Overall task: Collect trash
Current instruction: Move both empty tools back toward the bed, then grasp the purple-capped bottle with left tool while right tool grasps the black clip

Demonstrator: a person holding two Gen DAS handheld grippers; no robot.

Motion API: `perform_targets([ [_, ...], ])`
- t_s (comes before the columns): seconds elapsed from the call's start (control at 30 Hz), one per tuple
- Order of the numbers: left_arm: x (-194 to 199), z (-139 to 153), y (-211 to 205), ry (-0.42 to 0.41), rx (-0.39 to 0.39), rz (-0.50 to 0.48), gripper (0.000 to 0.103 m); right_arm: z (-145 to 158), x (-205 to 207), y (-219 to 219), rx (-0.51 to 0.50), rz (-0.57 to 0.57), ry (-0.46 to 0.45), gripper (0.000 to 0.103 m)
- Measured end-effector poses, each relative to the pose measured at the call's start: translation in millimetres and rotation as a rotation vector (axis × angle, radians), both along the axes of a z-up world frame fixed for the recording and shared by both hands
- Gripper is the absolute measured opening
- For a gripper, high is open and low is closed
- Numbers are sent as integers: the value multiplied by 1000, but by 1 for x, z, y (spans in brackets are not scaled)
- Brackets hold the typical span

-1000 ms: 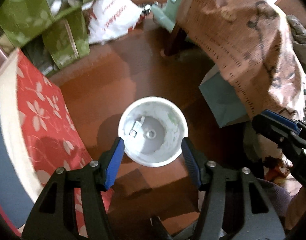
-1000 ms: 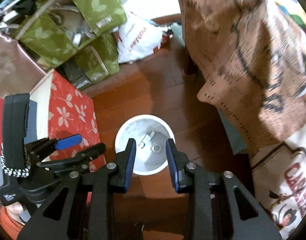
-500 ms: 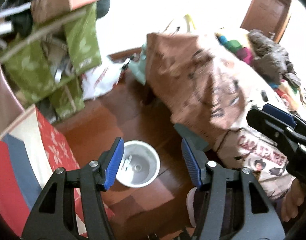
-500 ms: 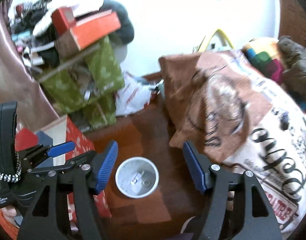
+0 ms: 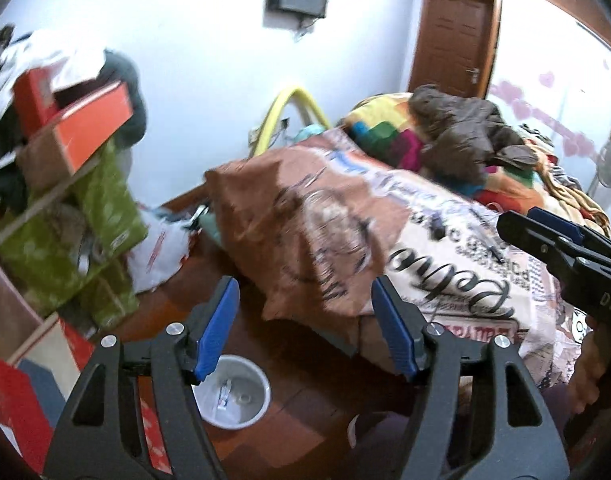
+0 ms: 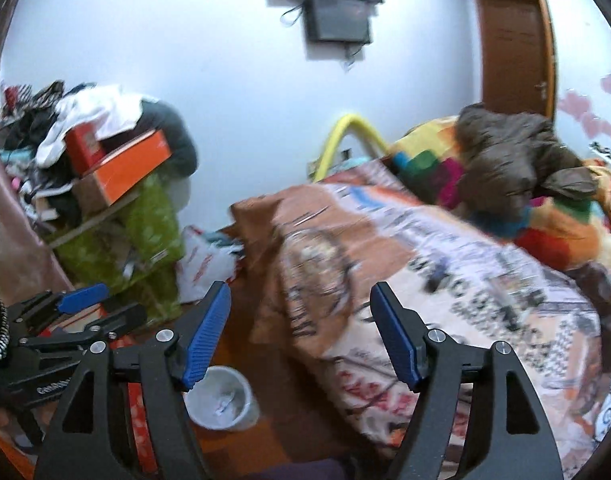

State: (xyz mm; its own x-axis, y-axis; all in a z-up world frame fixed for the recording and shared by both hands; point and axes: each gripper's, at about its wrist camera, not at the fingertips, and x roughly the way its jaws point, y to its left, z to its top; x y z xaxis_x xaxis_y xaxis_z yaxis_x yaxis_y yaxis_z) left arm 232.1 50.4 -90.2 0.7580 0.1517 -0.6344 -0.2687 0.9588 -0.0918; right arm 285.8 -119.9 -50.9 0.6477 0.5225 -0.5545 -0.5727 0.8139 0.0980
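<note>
Both tools are held up in the air over a pretty cluttered bedroom. The left tool (image 5: 305, 328) is spread wide with nothing gripped between its blue pads, and the same goes for the right tool (image 6: 301, 332): jaws far apart, nothing caught in them.

The white trash bin (image 5: 235, 394) is seen down on the reddish-brown floor (image 5: 305, 412), low in both views, partly hidden behind the left finger of each tool. A small bit of trash (image 5: 224, 391) can be made out at the bottom of it, along with something round that can't be identified.

Just right of the bin, a bed is covered by a brown and white printed blanket (image 5: 345, 240), with a brown jacket (image 5: 461, 136) dumped on a colourful quilt (image 6: 425, 164) further back. To the left, green bags (image 5: 85, 232) are stacked under an orange box (image 5: 89, 120). A white plastic bag (image 5: 157, 256) is slumped on the floor by the wall. A wooden door (image 5: 453, 36) is visible in the back.
</note>
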Motion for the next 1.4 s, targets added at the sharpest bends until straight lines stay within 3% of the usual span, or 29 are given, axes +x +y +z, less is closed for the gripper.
perform_targets([
  [0.3,55,23,-59,-41,6,-134,69,12,37,-80,9,-164,-31,69],
  [0.53,110,14,-96,-27,-44,-218,70,-3,71,-136,-11,-283,10,69],
  [0.8,177,-25,-130,61,-84,-303,70,-40,105,-181,-65,-376,94,69],
  [1.07,231,-72,-141,143,-120,-321,70,-89,147,-207,-98,-445,204,69],
  [1.4,304,-119,-158,204,-89,-359,69,-123,227,-233,42,-520,376,69],
])
